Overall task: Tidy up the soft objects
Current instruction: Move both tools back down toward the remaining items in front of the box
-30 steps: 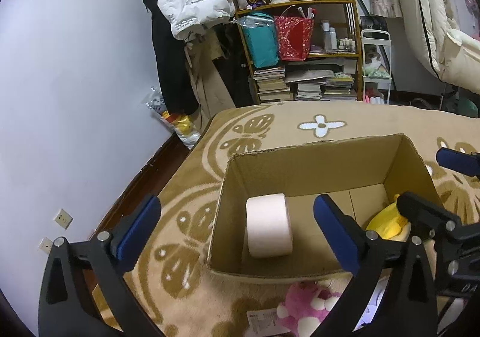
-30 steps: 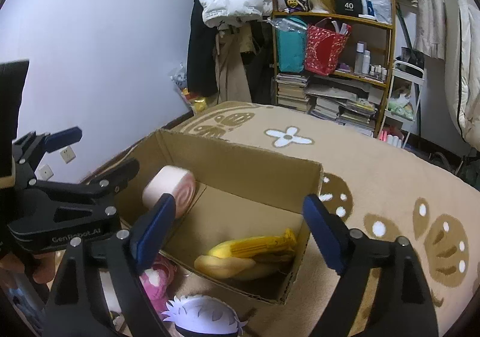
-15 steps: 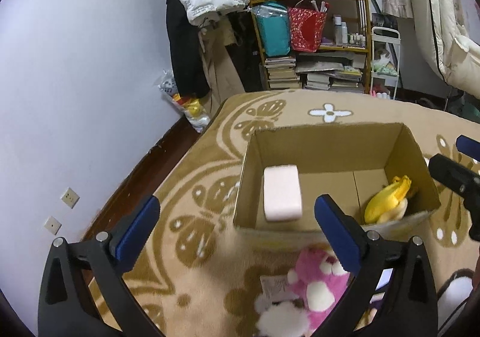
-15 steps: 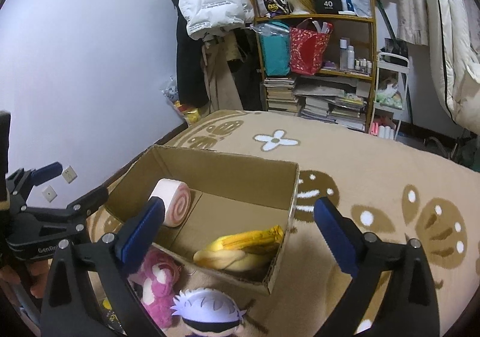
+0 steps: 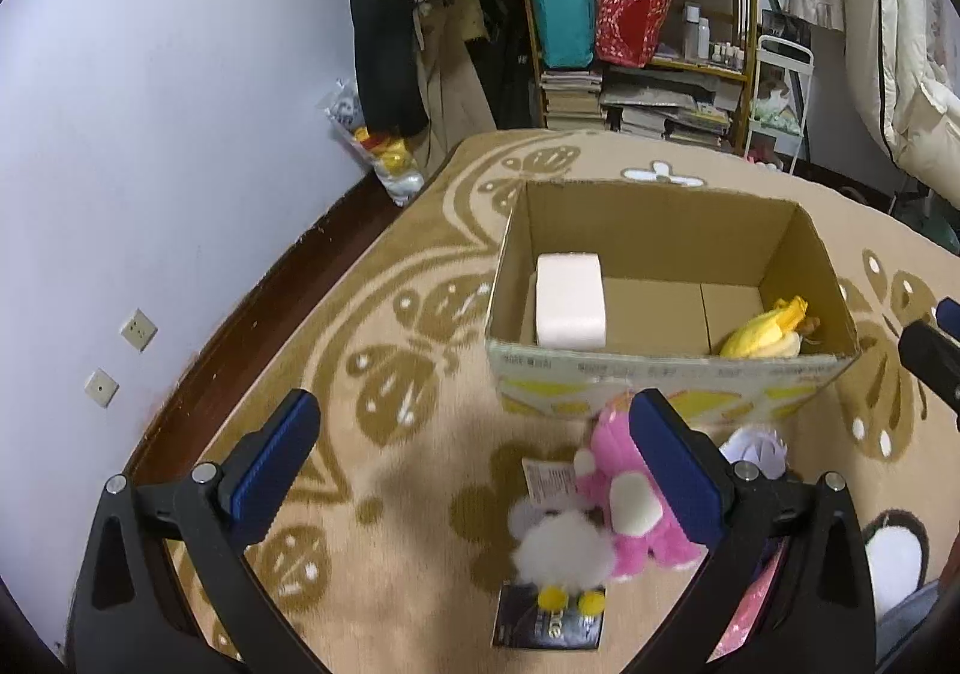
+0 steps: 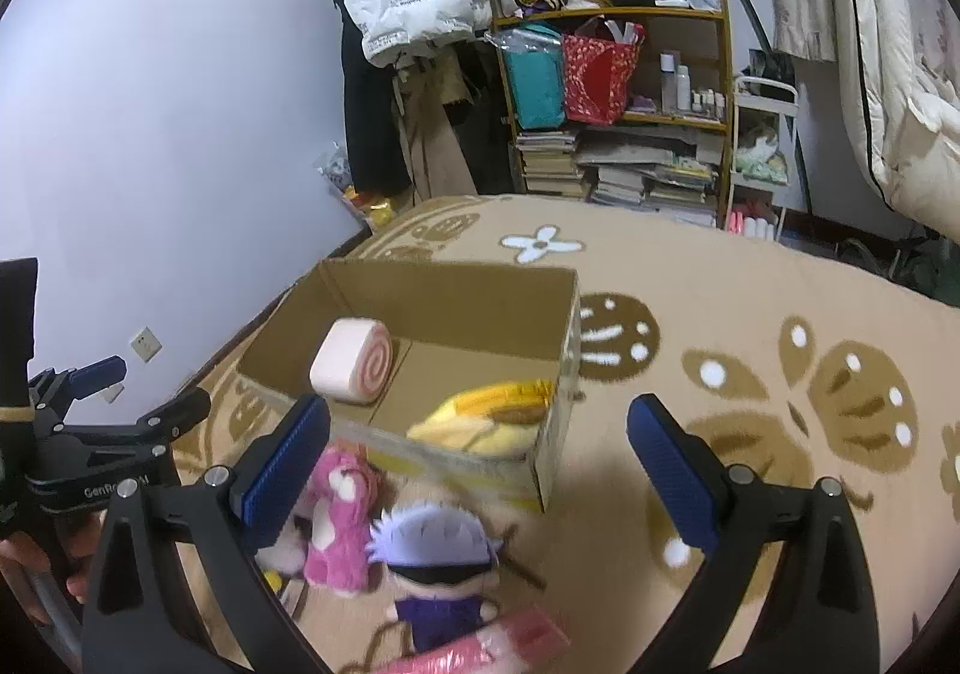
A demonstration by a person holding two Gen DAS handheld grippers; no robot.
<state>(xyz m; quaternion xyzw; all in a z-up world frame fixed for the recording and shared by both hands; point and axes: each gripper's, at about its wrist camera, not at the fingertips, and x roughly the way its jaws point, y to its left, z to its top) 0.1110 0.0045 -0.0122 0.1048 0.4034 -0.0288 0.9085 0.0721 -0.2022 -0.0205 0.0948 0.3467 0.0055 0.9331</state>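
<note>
An open cardboard box stands on the rug. Inside lie a pink swirl-roll plush at the left and a yellow plush at the right. In front of the box lie a pink bear plush, a white fluffy plush, and a white-haired doll plush. My left gripper is open and empty above the floor toys. My right gripper is open and empty, near the box front.
A patterned beige rug covers the floor. A crowded bookshelf and hanging coats stand at the back. A pink wrapped packet and a dark card lie near the toys. The wall is at left, bedding at right.
Both grippers have pulled back and up from the box, still open. The floor toys in front of the box have come into view.
</note>
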